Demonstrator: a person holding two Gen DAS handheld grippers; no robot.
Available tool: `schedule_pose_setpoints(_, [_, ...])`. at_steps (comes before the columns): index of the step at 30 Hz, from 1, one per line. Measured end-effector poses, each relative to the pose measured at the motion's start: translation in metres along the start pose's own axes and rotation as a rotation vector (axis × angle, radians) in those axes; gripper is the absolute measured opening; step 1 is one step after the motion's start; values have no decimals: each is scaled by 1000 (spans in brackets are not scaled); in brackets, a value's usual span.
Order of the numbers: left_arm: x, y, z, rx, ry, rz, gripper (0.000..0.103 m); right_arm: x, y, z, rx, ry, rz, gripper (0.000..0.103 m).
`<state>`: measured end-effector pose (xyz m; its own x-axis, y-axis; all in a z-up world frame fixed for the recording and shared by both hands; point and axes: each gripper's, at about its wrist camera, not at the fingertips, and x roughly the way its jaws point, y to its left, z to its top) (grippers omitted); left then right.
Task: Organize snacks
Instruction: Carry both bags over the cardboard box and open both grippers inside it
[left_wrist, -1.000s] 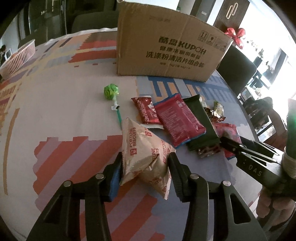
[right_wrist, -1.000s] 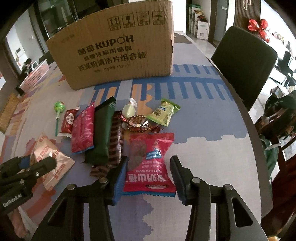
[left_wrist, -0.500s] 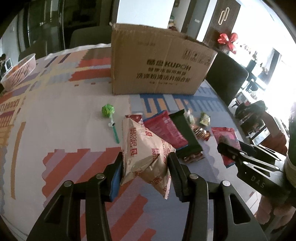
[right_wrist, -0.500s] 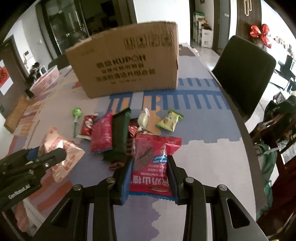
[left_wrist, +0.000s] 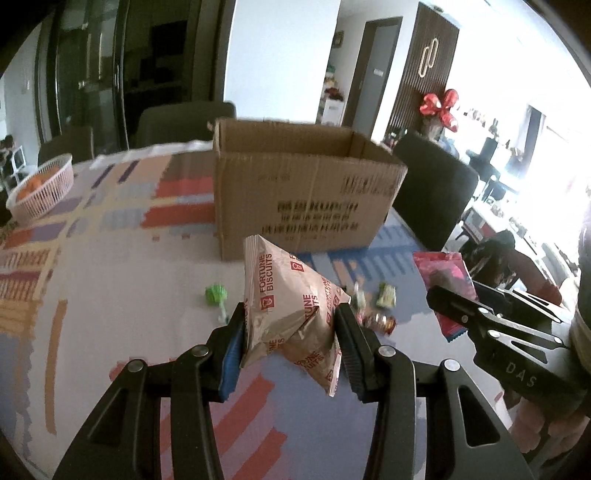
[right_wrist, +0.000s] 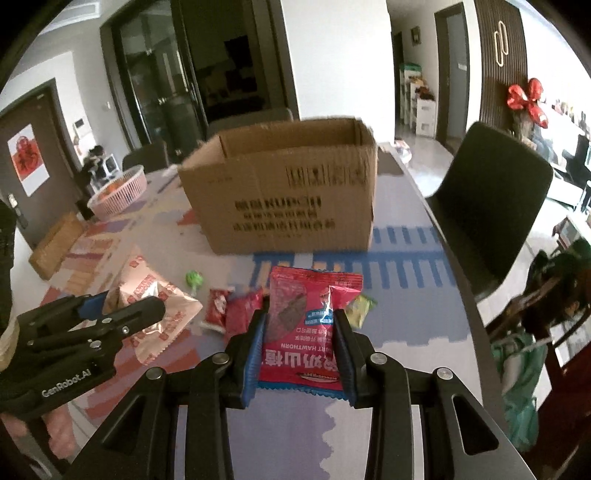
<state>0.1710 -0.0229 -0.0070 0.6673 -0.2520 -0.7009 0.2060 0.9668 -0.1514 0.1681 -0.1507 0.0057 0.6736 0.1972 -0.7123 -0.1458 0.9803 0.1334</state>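
Observation:
My left gripper (left_wrist: 290, 314) is shut on a tan fortune biscuits bag (left_wrist: 288, 306) and holds it above the table. My right gripper (right_wrist: 299, 321) is shut on a red hawthorn snack pack (right_wrist: 306, 321), also lifted. An open cardboard box (left_wrist: 303, 192) stands upright behind them; it also shows in the right wrist view (right_wrist: 284, 192). A green lollipop (left_wrist: 216, 295), red packets (right_wrist: 231, 308) and a small green packet (left_wrist: 386, 295) lie on the patterned tablecloth in front of the box. The right gripper shows at the right of the left wrist view (left_wrist: 458, 306).
A pink basket (left_wrist: 40, 188) sits at the far left of the table. Dark chairs (right_wrist: 487, 206) stand at the right table edge and behind the box. A woven mat (right_wrist: 55, 247) lies at the left edge.
Both grippers have risen from the table with their packs held, so the box's open top now shows. The remaining snacks stay on the cloth.

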Motion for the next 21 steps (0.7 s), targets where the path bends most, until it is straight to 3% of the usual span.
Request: schedule_pose_setpoints(21, [-19, 3, 97, 49, -210, 45, 46, -11, 9, 95, -21, -196, 33, 36])
